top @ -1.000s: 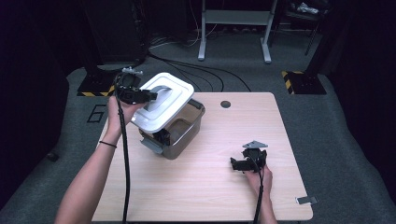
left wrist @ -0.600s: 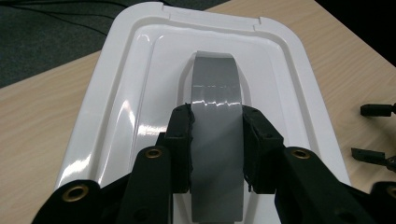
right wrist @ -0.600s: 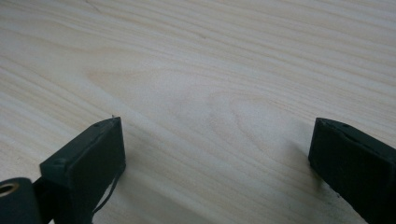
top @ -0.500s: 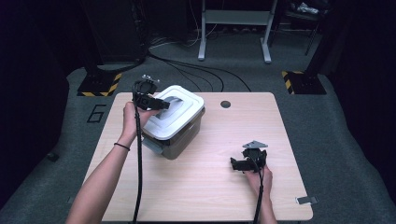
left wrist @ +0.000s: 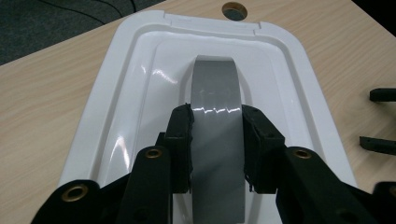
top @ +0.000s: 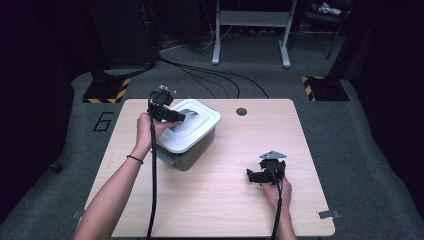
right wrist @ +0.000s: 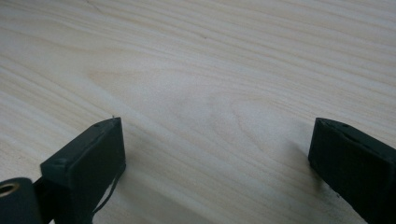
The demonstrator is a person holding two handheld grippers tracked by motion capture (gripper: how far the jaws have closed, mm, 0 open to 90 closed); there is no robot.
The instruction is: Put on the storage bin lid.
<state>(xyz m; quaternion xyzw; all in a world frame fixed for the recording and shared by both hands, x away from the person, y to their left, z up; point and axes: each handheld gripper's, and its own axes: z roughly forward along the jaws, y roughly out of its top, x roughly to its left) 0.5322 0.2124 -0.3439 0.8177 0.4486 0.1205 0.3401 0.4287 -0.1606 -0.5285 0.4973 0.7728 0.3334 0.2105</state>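
1. Desk (top: pixel 220 200): light wood, carrying one grey storage box (top: pixel 192 155) at its left-centre. The box hasn't shifted over the last second.
2. White lid (top: pixel 190 129): a second ago I had it tilted up off the box; it now lies flat across the box's rim, corners lined up as far as the high view shows. I can't tell whether it has snapped home.
3. Grey lid handle (left wrist: pixel 217 112): arched strip down the lid's middle, inside the recess.
4. Left tongs (left wrist: pixel 215 140): clamped on that handle, a pad on each side, and lower than a second ago, along with the lid.
5. Right tongs (top: pixel 266 176): unchanged, parked on bare desk well right of the box, jaws apart with nothing between.
6. Judgement: lid placement looks essentially done; what's left is pressing it down and letting go.
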